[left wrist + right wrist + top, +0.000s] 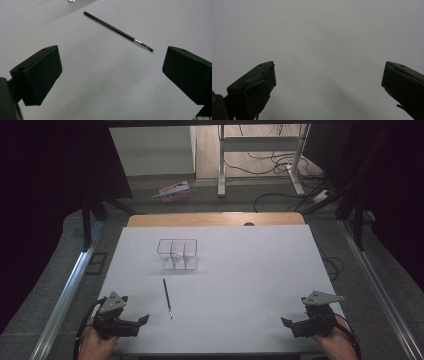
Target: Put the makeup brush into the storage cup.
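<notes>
A thin black paintbrush (pixel 167 298) lies flat on the white table sheet (pixel 240 270), left of centre, bristle end toward me. In the left gripper view the paintbrush (pixel 117 31) lies ahead of the jaws, which stand wide apart. My left gripper (pixel 143 320) rests at the near left corner, open and empty, a short way left of the brush. A clear box with compartments (pixel 178 253) stands farther back on the sheet. Low over the near right corner, my right gripper (pixel 285 322) is open with bare sheet between its jaws.
The sheet covers a wooden table (pixel 215 218). Beyond it on the floor lie a pink package (pixel 172 191), cables and a power strip (pixel 320 196), and a metal desk frame (pixel 260 155). Metal rails (pixel 67 290) run along both table sides.
</notes>
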{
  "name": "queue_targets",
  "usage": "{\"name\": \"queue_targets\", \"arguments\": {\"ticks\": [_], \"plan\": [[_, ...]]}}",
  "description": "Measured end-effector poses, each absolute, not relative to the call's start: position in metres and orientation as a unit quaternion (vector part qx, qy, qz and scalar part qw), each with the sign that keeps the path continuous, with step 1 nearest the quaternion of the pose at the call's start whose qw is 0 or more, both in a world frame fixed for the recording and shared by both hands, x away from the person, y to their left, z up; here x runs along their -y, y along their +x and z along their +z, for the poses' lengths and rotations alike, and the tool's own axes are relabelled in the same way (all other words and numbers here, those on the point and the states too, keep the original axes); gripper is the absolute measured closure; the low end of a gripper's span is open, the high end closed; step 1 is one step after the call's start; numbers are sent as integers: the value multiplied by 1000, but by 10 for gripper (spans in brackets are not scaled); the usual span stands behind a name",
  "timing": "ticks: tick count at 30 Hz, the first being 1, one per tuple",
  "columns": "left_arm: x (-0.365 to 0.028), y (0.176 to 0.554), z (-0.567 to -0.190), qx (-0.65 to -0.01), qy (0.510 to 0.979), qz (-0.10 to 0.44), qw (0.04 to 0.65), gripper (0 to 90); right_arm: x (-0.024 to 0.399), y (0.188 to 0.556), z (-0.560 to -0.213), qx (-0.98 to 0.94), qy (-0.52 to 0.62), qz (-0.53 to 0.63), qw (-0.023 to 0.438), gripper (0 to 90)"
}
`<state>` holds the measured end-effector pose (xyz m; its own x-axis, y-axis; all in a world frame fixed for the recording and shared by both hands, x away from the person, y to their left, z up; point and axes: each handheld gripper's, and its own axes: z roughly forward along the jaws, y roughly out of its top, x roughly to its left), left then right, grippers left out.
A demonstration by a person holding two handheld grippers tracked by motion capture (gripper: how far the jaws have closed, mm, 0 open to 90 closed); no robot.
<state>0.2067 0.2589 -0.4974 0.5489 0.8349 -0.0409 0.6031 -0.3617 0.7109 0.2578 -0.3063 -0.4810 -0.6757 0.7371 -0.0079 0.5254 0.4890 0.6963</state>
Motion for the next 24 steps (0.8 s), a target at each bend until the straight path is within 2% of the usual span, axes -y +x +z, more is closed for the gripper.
{"name": "queue_targets", "arguments": {"ticks": [3, 15, 20, 24], "plan": [[-259, 208, -500, -449, 811, 177, 330, 14, 305, 257, -480, -849, 371, 342, 158, 0], [-263, 208, -500, -450, 806, 184, 337, 0, 302, 258, -483, -852, 366, 343, 153, 0], [-267, 208, -500, -460, 799, 174, 346, 0, 302, 258, -482, -853, 363, 341, 156, 0], [-265, 209, -500, -466, 802, 171, 331, 0, 302, 258, -484, -855, 365, 336, 153, 0]]}}
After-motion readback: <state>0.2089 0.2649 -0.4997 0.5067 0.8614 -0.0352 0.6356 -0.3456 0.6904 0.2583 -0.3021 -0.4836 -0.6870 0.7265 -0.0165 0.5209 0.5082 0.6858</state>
